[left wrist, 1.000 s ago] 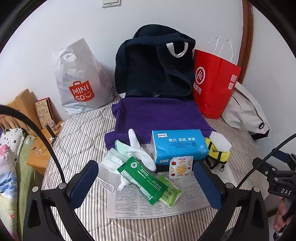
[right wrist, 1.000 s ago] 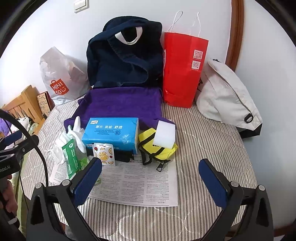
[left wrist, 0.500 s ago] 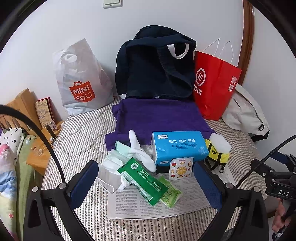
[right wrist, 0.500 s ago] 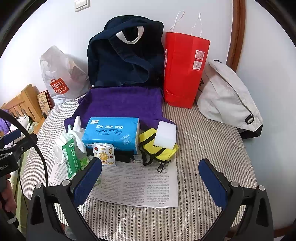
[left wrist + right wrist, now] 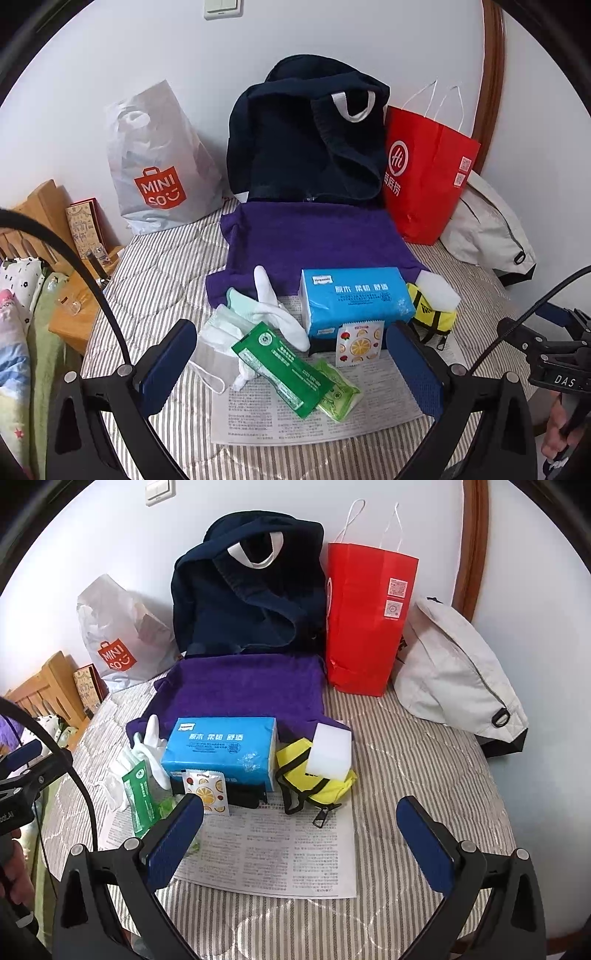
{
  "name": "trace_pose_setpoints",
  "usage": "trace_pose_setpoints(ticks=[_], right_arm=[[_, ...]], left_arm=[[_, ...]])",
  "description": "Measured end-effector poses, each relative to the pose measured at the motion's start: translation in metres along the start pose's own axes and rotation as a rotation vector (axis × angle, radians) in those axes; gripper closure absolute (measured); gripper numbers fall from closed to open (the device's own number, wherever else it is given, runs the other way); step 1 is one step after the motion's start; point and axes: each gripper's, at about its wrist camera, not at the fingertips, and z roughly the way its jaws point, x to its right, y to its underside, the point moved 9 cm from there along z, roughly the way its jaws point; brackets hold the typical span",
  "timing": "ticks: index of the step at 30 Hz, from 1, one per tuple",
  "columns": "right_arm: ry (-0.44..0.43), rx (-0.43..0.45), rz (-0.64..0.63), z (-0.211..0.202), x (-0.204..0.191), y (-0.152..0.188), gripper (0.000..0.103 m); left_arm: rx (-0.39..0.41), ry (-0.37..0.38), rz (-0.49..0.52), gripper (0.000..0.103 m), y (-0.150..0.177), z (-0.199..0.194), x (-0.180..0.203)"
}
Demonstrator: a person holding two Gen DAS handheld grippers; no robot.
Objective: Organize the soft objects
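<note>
Only the left view shows the mask (image 5: 212,345) whole; both grippers (image 5: 291,360) (image 5: 301,840) gape wide, holding and touching nothing above the newspaper (image 5: 280,856).

**Two wrist cams, same pile from either side**

Both cams sit low over the striped bed (image 5: 155,266), looking forward and slightly down toward the wall. Left cam is nearer the green packet (image 5: 284,369); right cam sits further right, with the yellow pouch (image 5: 317,775) closer. Both share the blue tissue pack (image 5: 354,295), purple towel (image 5: 243,686) and red bag (image 5: 365,620). Each catches the other rig at its edge.
</note>
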Motion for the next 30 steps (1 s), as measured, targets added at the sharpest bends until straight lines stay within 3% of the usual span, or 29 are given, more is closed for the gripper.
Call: trace_pose_setpoints(ticks=[5, 18, 26, 30], right_arm=[[0.001, -0.013, -0.006, 0.009, 0.0, 0.003, 0.0], [0.001, -0.108, -0.011, 0.053, -0.001, 0.024, 0.0], [0.002, -0.173, -0.022, 0.081, -0.001, 0.035, 0.0], [-0.004, -0.19, -0.031, 0.09, -0.004, 0.037, 0.0]], left_arm=[[-0.025, -0.002, -0.008, 0.0, 0.005, 0.017, -0.011], [-0.187, -0.065, -0.086, 0.0, 0.054, 0.089, -0.064], [-0.295, 0.013, -0.139, 0.0, 0.077, 0.122, -0.042], [-0.335, 0.006, -0.186, 0.0, 0.083, 0.136, -0.037]])
